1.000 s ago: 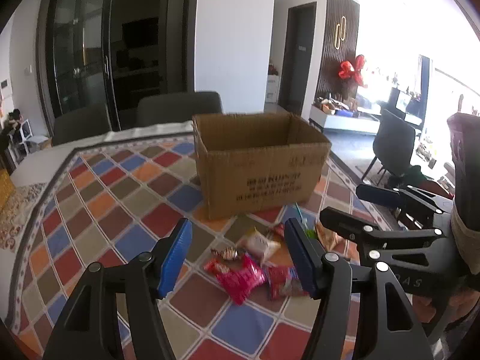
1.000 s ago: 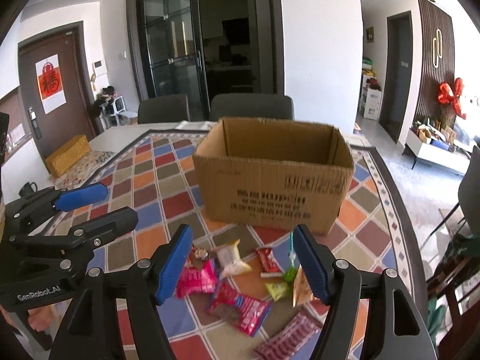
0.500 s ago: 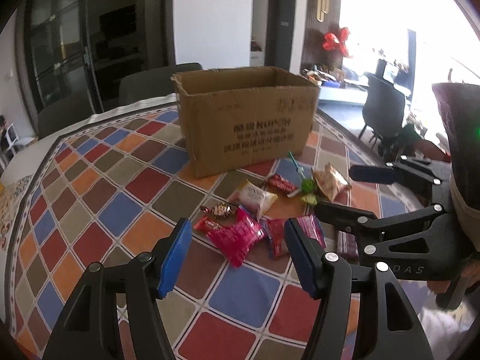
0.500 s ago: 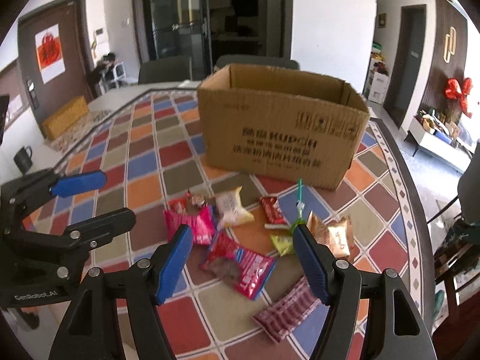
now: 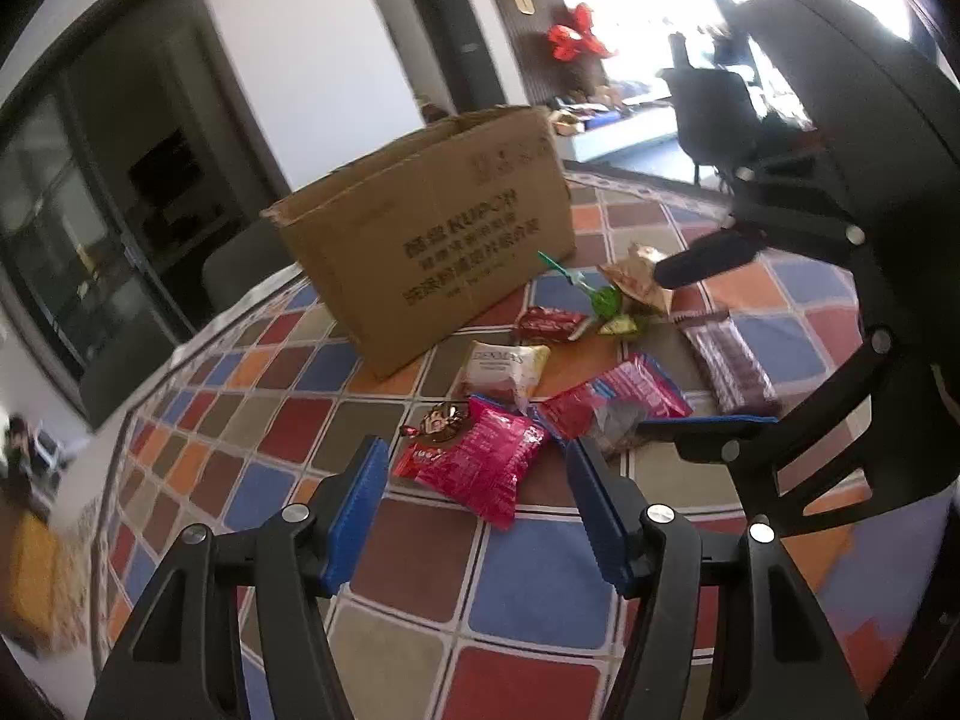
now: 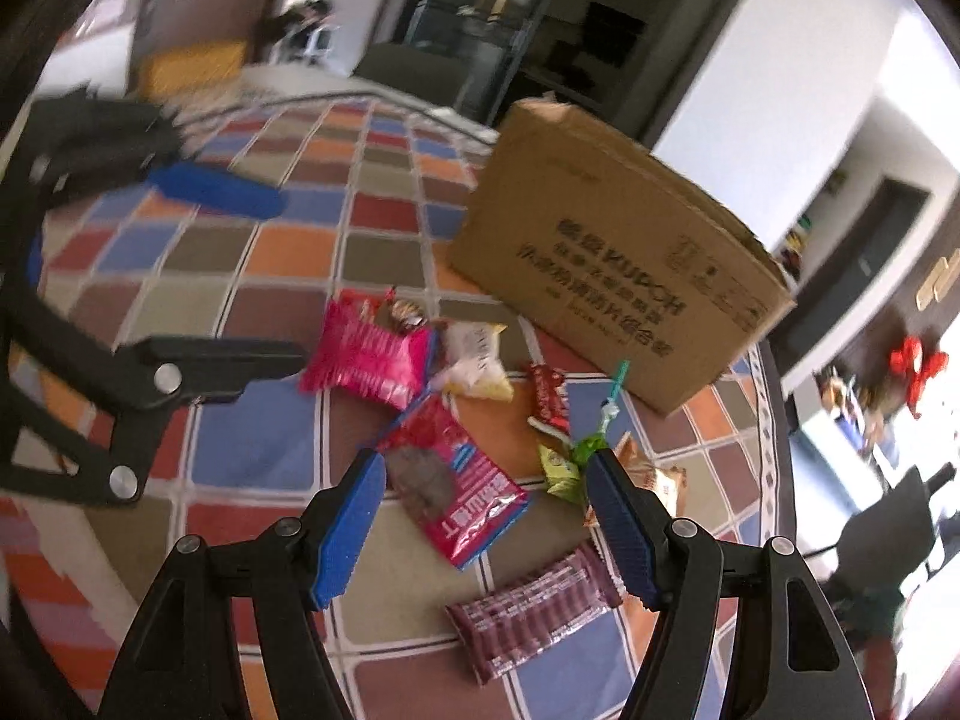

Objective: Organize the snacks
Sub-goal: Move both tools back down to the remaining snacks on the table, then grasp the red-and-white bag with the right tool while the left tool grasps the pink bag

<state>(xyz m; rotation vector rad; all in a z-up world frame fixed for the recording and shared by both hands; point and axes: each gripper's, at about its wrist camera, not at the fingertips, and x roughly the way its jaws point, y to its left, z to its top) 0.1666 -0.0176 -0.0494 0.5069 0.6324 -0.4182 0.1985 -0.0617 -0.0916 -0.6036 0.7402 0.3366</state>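
Note:
Several snack packets lie on the chequered tablecloth in front of an open cardboard box. My left gripper is open and empty, low over a pink packet. My right gripper is open and empty, just above a red packet with a blue edge. A white packet, a small red bar, a green sweet, a gold packet and a maroon bar lie around them. Each gripper shows in the other's view.
The tablecloth covers a round table. Grey chairs stand behind the box. A dark chair stands off the table's right edge. Dark glass doors are at the back.
Both grippers have dropped lower and closer to the snack pile and tilted. The left one now sits over the pink packet, the right one over the red packet. Jaws stay open.

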